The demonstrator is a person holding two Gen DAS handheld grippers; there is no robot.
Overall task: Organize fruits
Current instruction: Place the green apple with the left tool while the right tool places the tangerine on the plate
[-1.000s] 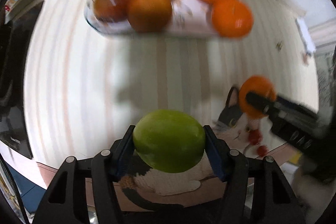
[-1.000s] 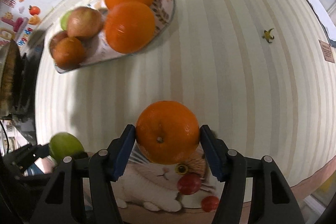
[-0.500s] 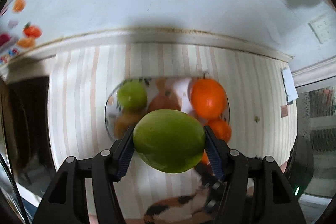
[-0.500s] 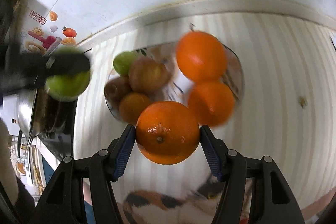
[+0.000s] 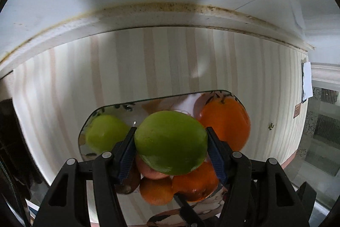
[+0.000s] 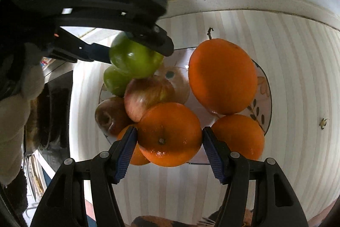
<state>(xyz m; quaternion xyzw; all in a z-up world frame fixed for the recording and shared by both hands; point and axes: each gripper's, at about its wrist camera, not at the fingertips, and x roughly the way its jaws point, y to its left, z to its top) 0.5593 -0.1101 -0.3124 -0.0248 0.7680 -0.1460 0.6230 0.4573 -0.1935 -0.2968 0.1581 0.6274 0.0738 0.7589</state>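
Over the plate (image 6: 266,88) on the striped table (image 6: 297,56), both grippers hold fruit up in the air. The left gripper (image 5: 171,143) pinches a green apple (image 5: 171,143) tight between its two blue pads, and in the right view it hangs above the left side of the plate. The right gripper (image 6: 169,135) squeezes an orange (image 6: 169,135) between its pads, just over the near edge of the plate. Lots of fruit is on the plate already. Another green apple (image 6: 114,82) sits at the far left, a red and yellow apple (image 6: 146,95) is next to it, and a dark red apple (image 6: 110,116) lies nearer. A big orange (image 6: 222,76) with a little stem sits on the right side, and a smaller orange (image 6: 240,135) lies in front of it. One more orange thing peeks out behind the right gripper's left pad, but I cannot tell what it is. It looks like apples go on the left and oranges on the right. So I think most of the job is done. What is left is to put these two fruits down, the green apple by the apples and the orange by the oranges, and then let go.
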